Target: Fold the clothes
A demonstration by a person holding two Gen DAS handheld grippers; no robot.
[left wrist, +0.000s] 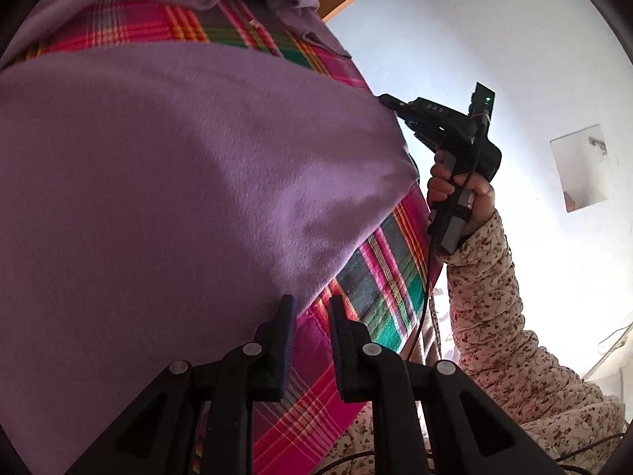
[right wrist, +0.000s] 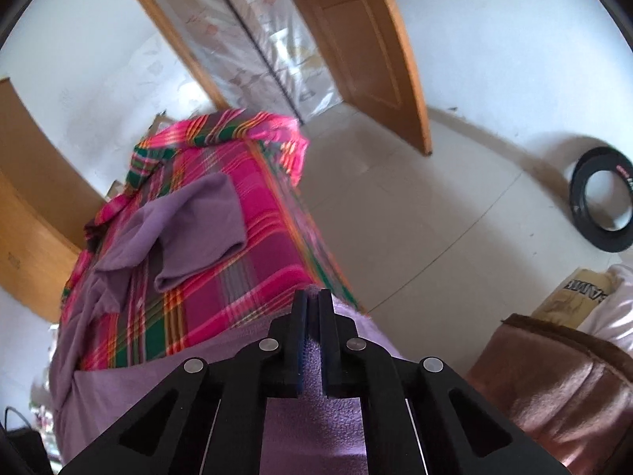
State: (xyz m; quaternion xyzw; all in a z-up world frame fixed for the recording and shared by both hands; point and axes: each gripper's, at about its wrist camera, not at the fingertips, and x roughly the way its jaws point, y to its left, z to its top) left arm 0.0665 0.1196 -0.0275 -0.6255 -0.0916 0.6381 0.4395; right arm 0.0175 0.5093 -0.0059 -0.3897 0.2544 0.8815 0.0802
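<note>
Plaid bedspread underneath — right claw clamps purple garment; left claw parted, empty.

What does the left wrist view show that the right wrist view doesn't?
Only the left wrist view shows the person's hand and floral sleeve, the right tongs from outside at the purple garment's edge, and the left tongs open. Only the right wrist view shows the wooden door, black ring on the floor, and the garment's sleeve. Both show the garment on the plaid cloth.
</note>
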